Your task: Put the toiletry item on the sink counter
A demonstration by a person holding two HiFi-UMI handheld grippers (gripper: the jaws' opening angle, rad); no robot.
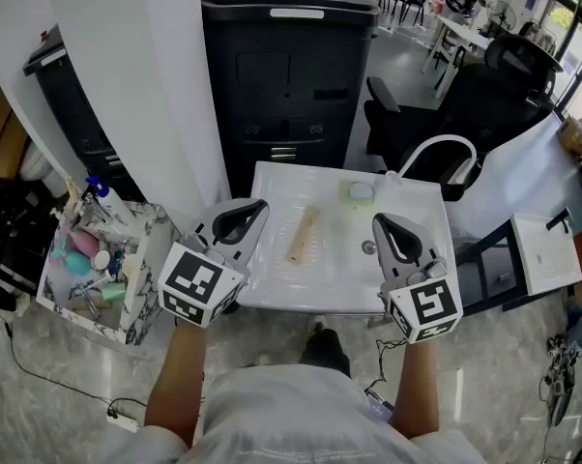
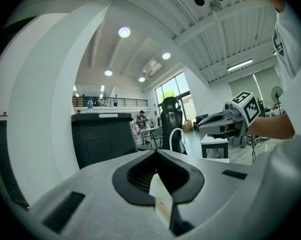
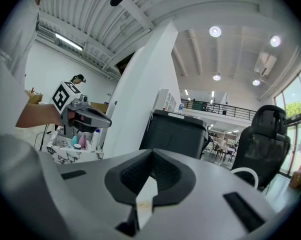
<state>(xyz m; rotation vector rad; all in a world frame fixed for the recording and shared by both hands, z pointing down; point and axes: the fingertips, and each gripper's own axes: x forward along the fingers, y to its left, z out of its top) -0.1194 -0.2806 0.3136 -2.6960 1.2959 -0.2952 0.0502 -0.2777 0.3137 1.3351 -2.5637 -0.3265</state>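
A white sink counter [image 1: 272, 288] stands in front of me, with a drain [image 1: 368, 247] and an arched white faucet [image 1: 436, 148]. A tan, stick-like item [image 1: 304, 235] lies in the basin. A pale green soap [image 1: 360, 191] rests at the back rim. A marble-patterned box [image 1: 141, 288] on the floor to the left holds several toiletry items, among them a blue-capped spray bottle [image 1: 100, 193] and a pink bottle [image 1: 84, 244]. My left gripper [image 1: 262, 204] [image 2: 155, 151] hovers over the counter's left edge, shut and empty. My right gripper [image 1: 378, 218] [image 3: 151, 151] hangs over the basin's right side, shut and empty.
A large black printer [image 1: 286, 66] stands behind the sink. A white column [image 1: 165, 75] rises at the left, and a black office chair [image 1: 484, 104] sits at the right. A small white table [image 1: 542, 254] is on the far right. Cables lie on the floor.
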